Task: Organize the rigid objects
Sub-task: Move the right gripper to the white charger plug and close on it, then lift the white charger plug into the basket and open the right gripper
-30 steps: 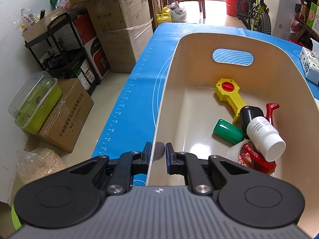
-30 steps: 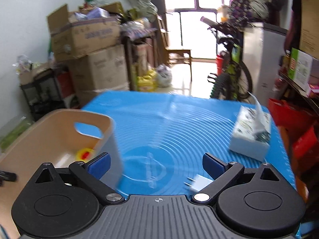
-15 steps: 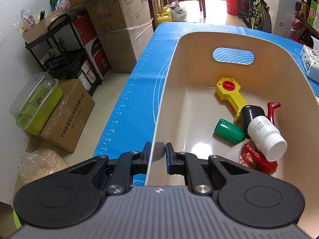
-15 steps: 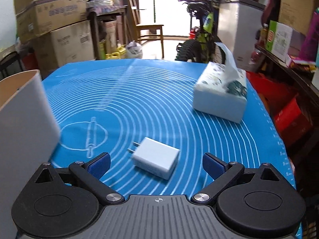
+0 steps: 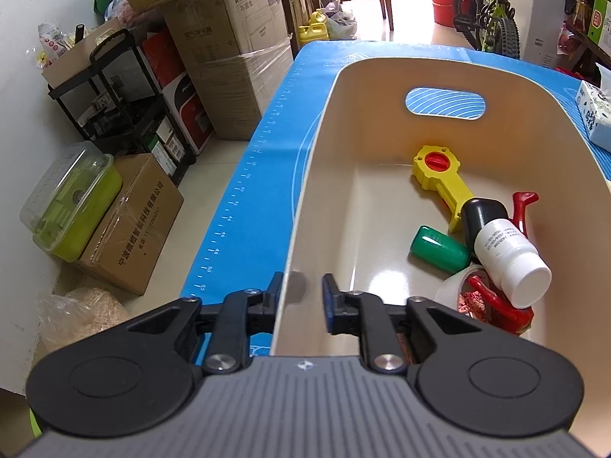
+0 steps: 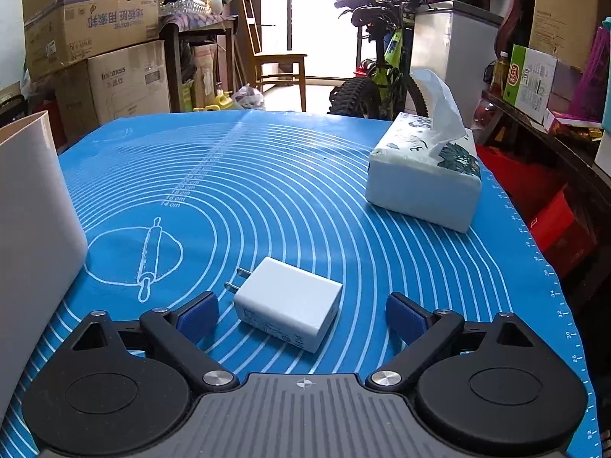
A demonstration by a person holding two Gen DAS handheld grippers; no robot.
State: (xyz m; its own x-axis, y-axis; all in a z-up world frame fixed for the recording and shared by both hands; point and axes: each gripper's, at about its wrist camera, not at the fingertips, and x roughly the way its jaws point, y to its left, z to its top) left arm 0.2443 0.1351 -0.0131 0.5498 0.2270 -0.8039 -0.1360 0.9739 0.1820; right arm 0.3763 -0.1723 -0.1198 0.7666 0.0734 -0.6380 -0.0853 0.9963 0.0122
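Two grippers are in play. Our left gripper (image 5: 301, 290) straddles the near wall of the bin (image 5: 317, 175), one finger outside and one inside; in the earlier frames the fingers pinched the wall closer, and now the inner pad stands off it, so the clamp has loosened. Whether the outer finger still touches the wall we cannot tell. Inside the bin lie a yellow tool (image 5: 443, 183), a green cap (image 5: 439, 248), a white bottle (image 5: 511, 259) and a red piece (image 5: 521, 206), heaped toward the right side.

Our right gripper (image 6: 301, 316) has come down low over the mat (image 6: 267, 175) and is spread wide, holding nothing. The charger (image 6: 290, 301) lies flat on the mat between its fingers, touching neither, prongs pointing away to the left. The tissue box (image 6: 420, 187) sits farther off to the right.
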